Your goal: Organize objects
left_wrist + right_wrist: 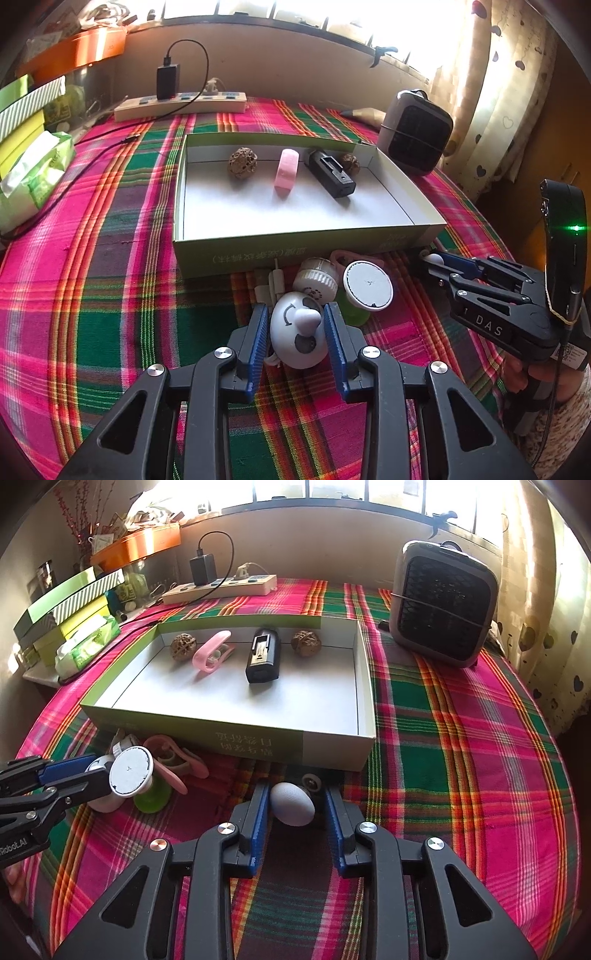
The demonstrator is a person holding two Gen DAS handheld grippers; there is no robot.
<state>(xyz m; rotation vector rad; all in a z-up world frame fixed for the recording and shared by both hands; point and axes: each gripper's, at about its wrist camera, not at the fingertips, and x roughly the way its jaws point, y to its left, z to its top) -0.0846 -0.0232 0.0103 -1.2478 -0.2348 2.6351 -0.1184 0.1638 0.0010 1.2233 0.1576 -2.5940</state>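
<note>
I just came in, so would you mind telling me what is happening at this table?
A person is sorting small items into the shallow box, one tool in each hand. The left tool straddles a white panda figure; the right tool straddles a grey egg. Both sit on the plaid cloth. Two walnuts, a pink clip and a black battery are already boxed.

We are looking along our left gripper (pixel 297 338): black skeletal linkages with triangular cut-outs, round silver screws at the joints, and ridged blue pads (pixel 258 343) lining the fingers. Our right gripper (pixel 297 805) is showing the same build. From the side it is carrying white "DAS" lettering, a black module glowing with a green light, a thin cable, and a speckled knit sleeve (pixel 565 424).
</note>
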